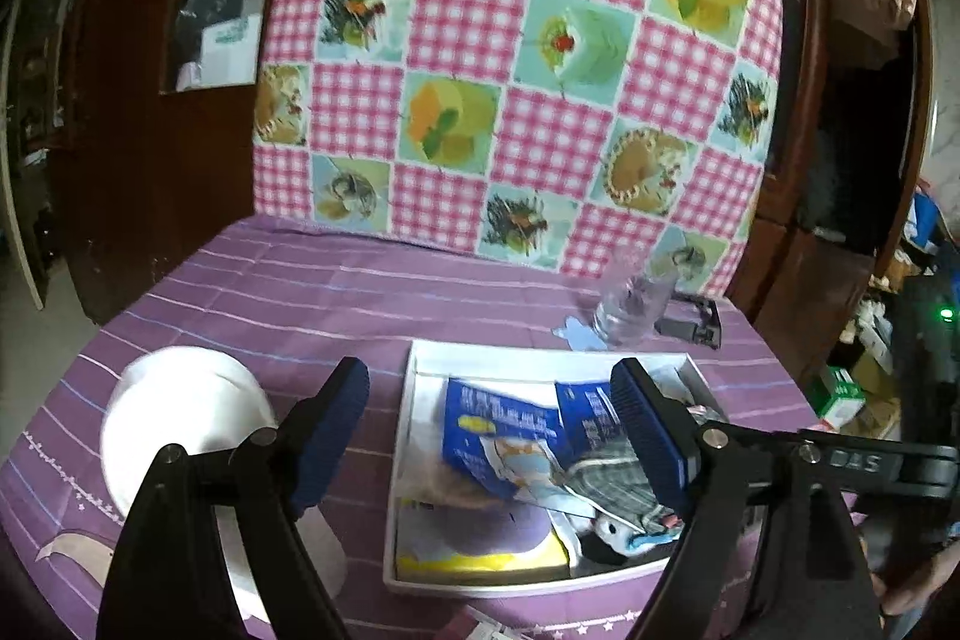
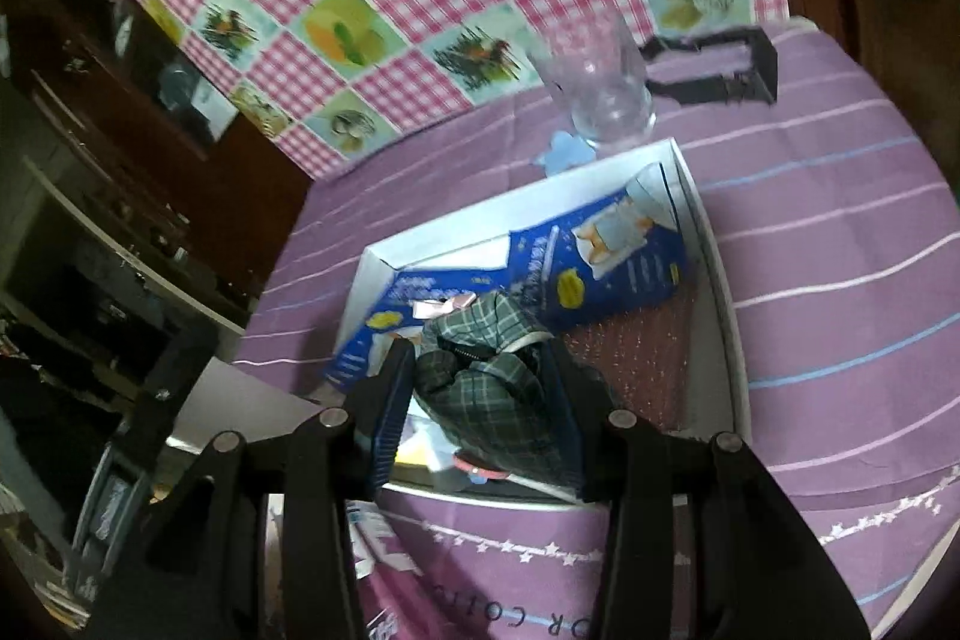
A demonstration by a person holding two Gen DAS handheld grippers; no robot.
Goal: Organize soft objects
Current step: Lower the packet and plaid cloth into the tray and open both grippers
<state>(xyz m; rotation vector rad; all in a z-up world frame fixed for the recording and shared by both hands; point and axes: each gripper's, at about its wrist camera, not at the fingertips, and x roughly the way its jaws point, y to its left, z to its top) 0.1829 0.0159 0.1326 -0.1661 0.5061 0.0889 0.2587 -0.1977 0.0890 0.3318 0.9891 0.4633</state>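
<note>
Right wrist: right tongs (image 2: 480, 394) pinch one plaid doll (image 2: 480, 376) over two blue packets (image 2: 606, 262); left tongs (image 1: 498, 430) spread.

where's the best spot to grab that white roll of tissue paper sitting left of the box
Grip the white roll of tissue paper across its round sides, coming from above. It seems to stand on end, clear of the white shallow box, so the open left gripper could likely straddle it; the soft body should give slightly.

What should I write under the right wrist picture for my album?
Right gripper shut on a plaid cloth over the white box.
</note>
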